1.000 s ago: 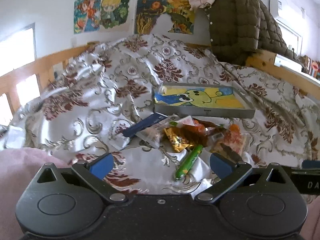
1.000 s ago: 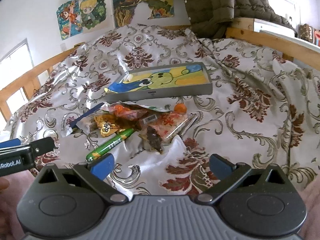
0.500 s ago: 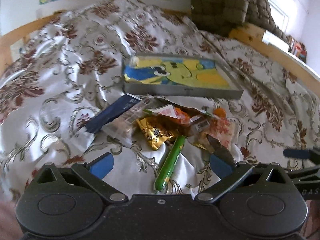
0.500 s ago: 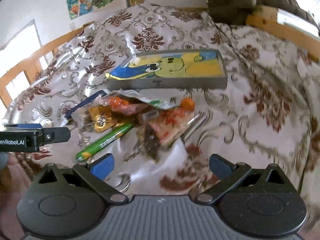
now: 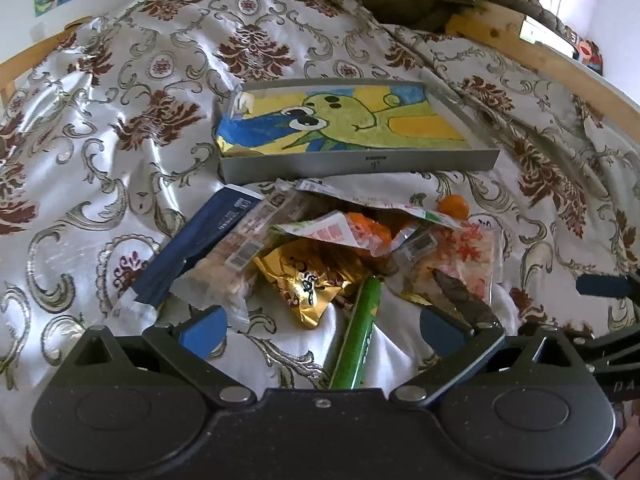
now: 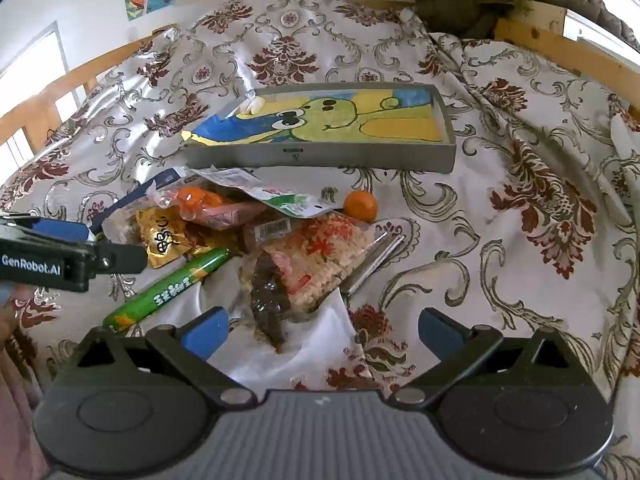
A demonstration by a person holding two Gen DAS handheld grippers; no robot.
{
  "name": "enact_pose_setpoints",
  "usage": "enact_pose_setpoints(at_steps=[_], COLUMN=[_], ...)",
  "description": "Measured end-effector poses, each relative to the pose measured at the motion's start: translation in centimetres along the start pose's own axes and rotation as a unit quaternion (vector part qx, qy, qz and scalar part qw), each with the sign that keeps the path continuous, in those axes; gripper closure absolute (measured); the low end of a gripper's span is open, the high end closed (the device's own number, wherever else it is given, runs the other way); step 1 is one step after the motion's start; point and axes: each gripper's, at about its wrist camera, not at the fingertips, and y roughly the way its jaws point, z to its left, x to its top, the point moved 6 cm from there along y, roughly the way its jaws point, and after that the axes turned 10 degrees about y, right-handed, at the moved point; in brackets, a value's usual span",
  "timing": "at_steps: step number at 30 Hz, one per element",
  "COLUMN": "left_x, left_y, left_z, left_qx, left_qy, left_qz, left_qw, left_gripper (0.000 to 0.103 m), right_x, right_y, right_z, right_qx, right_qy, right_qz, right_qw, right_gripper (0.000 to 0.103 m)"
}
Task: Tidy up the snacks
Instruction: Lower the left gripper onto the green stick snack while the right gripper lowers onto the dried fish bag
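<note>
**Left wrist view: both grippers poised over the snack pile, nothing picked yet**

Left wrist view shows the left gripper point(image 5: 320, 322) with its fingers spread wide and empty, low over the near end of the green stick snack point(image 5: 356, 344), which runs lengthwise between them. The right gripper point(image 6: 320, 330) is likewise spread and holds nothing; it hangs over the clear noodle-like packet point(image 6: 320, 264) with a dark piece at its near end.

The snacks lie heaped on the patterned bedspread point(image 5: 100, 160), just in front of the grey tray point(image 5: 360, 162), whose floor carries a green cartoon drawing and holds no snack so far. In the heap are a navy flat pack point(image 5: 204, 240), a crinkled gold foil bag point(image 5: 308, 280), an orange packet point(image 5: 368, 232) under a white-and-green wrapper, and a small orange ball point(image 6: 361, 206) lying apart at the right.

The stick looks the easiest start: rigid, slim, lying on top. It is best closed on across its width near the middle, so it does not swing. The foil and clear bags will crumple and slip; they are better pinched by a sealed edge and lifted slowly, since the packs overlap and one may drag another.
</note>
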Motion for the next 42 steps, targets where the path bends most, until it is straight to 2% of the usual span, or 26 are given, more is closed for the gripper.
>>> enact_pose_setpoints(at_steps=[5,11,18,30,32,36,38,42], left_x=[-0.4,-0.7,-0.9,-1.0,-1.0,-1.0,-1.0,-1.1], left_y=[1.5,2.2,2.3,2.8,2.8,2.8,2.7,2.9], left_z=[-0.1,0.1,0.5,0.2,0.1,-0.3,-0.7,-1.7], left_qx=[-0.007,-0.006,0.001,0.013,0.012,-0.004,-0.017,-0.04], left_qy=[0.0,-0.005,-0.019,0.001,0.002,0.009,0.016,0.034], left_qz=[0.02,0.03,0.037,0.047,0.047,0.044,0.043,0.045], left_qw=[0.9998,0.9995,0.9991,0.9988,0.9988,0.999,0.9988,0.9976], left_gripper=[0.001,0.001,0.001,0.001,0.003,0.016,0.023,0.036], right_x=[0.2,0.5,0.2,-0.9,-1.2,-1.5,-1.7,-1.8], right_y=[0.8,2.2,3.4,4.6,4.6,4.7,4.8,5.3], right_z=[0.5,1.1,2.9,5.1,5.5,5.9,6.0,5.8], right_qx=[0.014,0.011,0.033,0.017,0.019,0.02,0.026,0.027], right_qy=[-0.01,-0.054,-0.157,-0.241,-0.251,-0.262,-0.261,-0.254], right_qz=[-0.007,-0.016,-0.024,-0.038,-0.036,-0.029,-0.019,-0.001], right_qw=[1.0,0.998,0.987,0.97,0.967,0.965,0.965,0.967], right_gripper=[0.0,0.0,0.0,0.0,0.0,0.002,0.012,0.019])
